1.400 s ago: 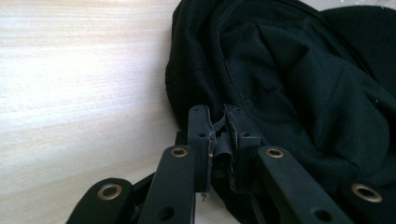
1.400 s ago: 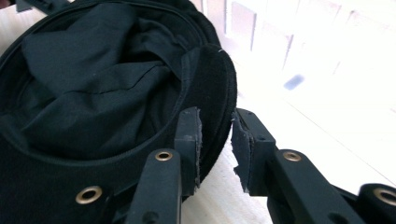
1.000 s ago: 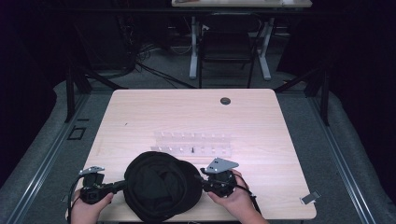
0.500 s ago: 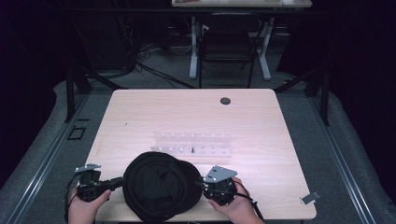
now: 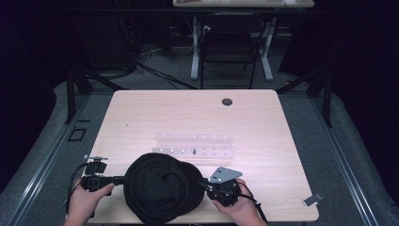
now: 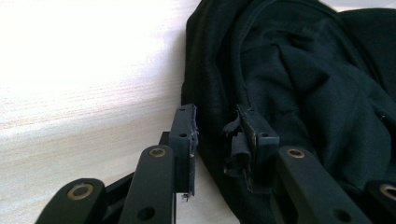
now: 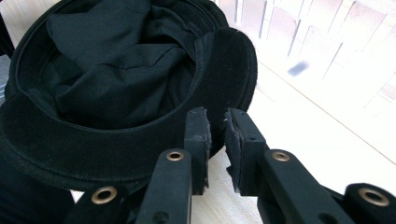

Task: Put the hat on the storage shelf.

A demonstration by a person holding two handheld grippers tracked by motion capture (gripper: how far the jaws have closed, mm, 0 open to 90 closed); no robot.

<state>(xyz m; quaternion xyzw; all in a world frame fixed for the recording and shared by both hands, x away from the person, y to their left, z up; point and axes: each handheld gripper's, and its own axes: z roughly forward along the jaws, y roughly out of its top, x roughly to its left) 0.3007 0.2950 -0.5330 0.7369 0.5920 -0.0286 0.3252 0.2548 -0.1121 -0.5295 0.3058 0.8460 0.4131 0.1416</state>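
A black cap (image 5: 160,188) lies upside down near the table's front edge, its lining bunched inside (image 7: 116,70). My left gripper (image 5: 121,179) sits at the cap's left side. Its jaws have just been opening and now stand apart (image 6: 217,116), with the cap's rim (image 6: 303,70) beside the right jaw and nothing pinched. My right gripper (image 5: 203,182) is at the cap's right side. Its jaws have just been closing and stand almost together (image 7: 215,116), with the edge of the stiff brim (image 7: 233,65) between the pads.
A clear plastic rack (image 5: 194,143) with several slots stands behind the cap at mid table, bright in the right gripper view (image 7: 317,37). A dark round grommet (image 5: 227,101) sits farther back. A small grey piece (image 5: 313,199) lies at the pale wooden table's (image 5: 141,117) front right corner.
The left gripper has drawn back a little from the cap's rim with its jaws spreading. The right gripper has dropped slightly toward the front edge, staying at the brim.
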